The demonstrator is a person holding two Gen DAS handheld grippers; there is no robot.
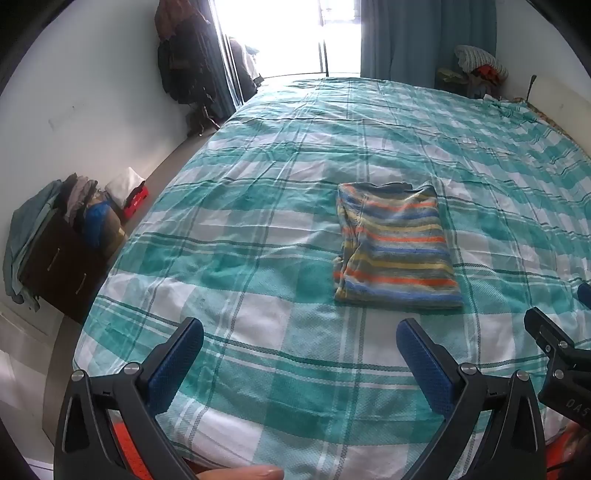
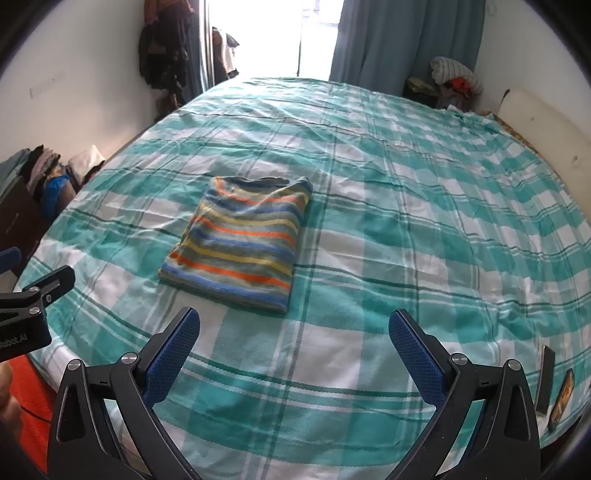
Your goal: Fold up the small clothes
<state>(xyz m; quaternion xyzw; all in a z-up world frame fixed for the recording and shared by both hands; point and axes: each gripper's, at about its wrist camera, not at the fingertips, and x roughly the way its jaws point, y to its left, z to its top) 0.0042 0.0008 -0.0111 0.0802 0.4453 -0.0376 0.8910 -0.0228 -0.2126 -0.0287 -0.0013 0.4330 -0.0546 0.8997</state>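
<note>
A small striped garment (image 1: 395,245), banded in blue, orange, yellow and grey, lies folded into a flat rectangle on the teal-and-white checked bed cover (image 1: 258,258). In the right wrist view the same folded garment (image 2: 243,240) lies ahead and left of centre. My left gripper (image 1: 299,332) is open with nothing between its blue pads, hovering short of the garment and left of it. My right gripper (image 2: 293,323) is open and empty too, above the cover just in front of the garment's near edge. Each gripper shows at the edge of the other's view.
A dark drawer unit (image 1: 62,266) piled with clothes stands left of the bed, with a red box (image 1: 136,201) beyond it. Clothes hang by the bright window (image 1: 295,33). Two phones (image 2: 554,391) lie near the bed's right edge. A clothes pile (image 2: 456,79) sits at the far right corner.
</note>
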